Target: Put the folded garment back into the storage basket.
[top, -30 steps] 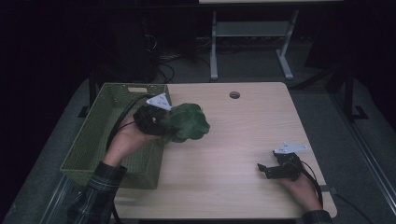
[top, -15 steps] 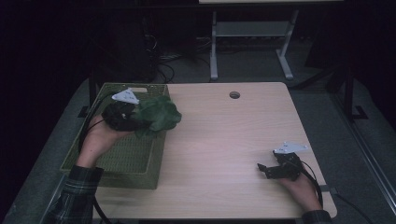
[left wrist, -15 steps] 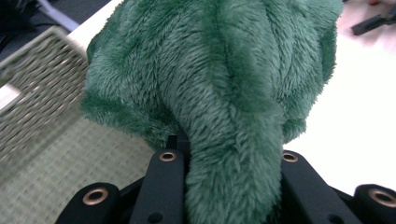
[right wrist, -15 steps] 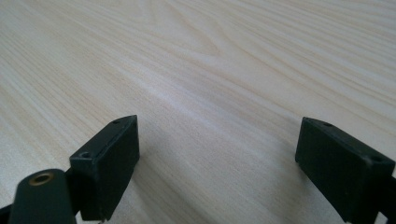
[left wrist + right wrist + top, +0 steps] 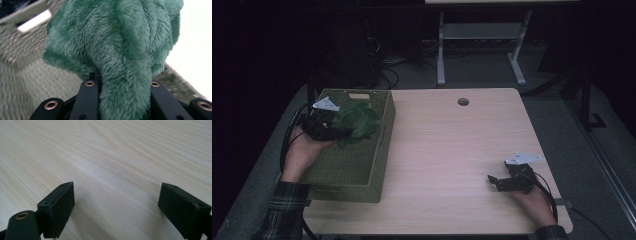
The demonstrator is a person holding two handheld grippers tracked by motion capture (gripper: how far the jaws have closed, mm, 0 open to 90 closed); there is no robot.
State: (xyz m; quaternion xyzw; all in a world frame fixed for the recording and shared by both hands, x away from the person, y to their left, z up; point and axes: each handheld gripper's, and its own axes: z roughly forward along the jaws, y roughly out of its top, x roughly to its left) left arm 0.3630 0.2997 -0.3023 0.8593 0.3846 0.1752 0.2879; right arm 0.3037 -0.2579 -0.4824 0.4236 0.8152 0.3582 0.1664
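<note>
Green plush cloth (image 5: 357, 122) hangs bunched from the left tool (image 5: 332, 131) in the high view, held over the open woven basket (image 5: 379, 150) at the worktop's (image 5: 447, 150) left edge; dim light hides the tool's jaws and whatever lies on the basket floor under the cloth. Across the worktop, well apart from the basket, the right tool (image 5: 494, 181) rests low on the bare wood, jaws spread, nothing between them.

Left tool view: the cloth (image 5: 120, 50) is pinched between the two black jaws, one thick fold running straight out from the tool along its axis, the rest billowing beyond and cut off at the top edge. Basket weave (image 5: 37, 82) lies blurred behind it.

Right tool view: both jaws stand wide over pale wood grain (image 5: 112, 157).
</note>
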